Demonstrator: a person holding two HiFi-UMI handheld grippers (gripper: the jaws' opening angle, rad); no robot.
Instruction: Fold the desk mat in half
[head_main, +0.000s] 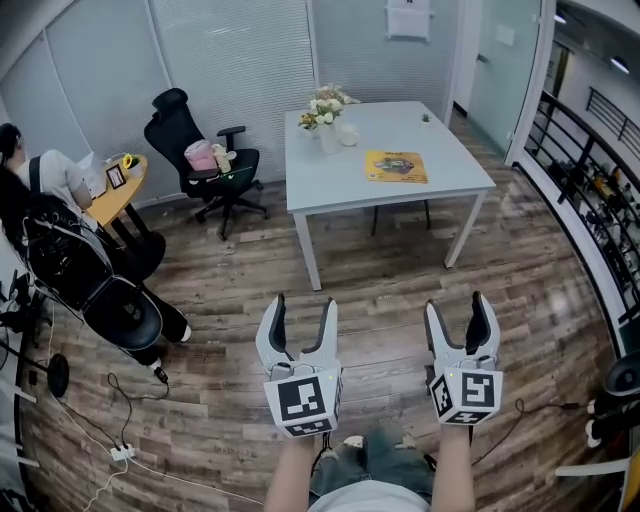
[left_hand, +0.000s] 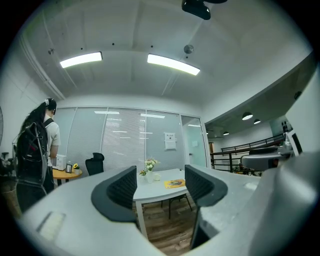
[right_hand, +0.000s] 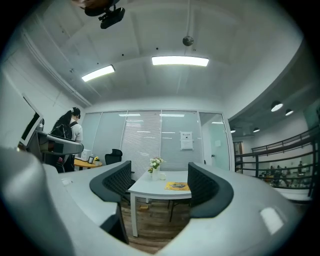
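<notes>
While the person stands well back from the white table (head_main: 330, 185), the fold has not been begun; the step in hand reads as the approach. Item: desk mat (head_main: 396, 166), yellow-orange with a printed picture, lying flat and unfolded on the right half of the table top, nothing resting on it. Item: vase of flowers (head_main: 326, 115), with a small white cup (head_main: 348, 134) just beside it, at the far left of the table, apart from the mat. Item: left claw (head_main: 304, 305), held level over the wooden floor (head_main: 380, 270), released, jaws spread, nothing between them but the distant table as its own view shows. Item: right claw (head_main: 455, 303), beside the left at like height, likewise released and empty, the mat visible far off through its gap. Item: black office chair (head_main: 170, 125), left of the table, clear of the likely path. Next move, as a judgement: both claws must be carried forward to the table, then lowered to one edge of the mat so that each can pinch a corner; the thin, flat sheet may need a jaw tip slid under it before it can be lifted and brought over to the opposite edge.
</notes>
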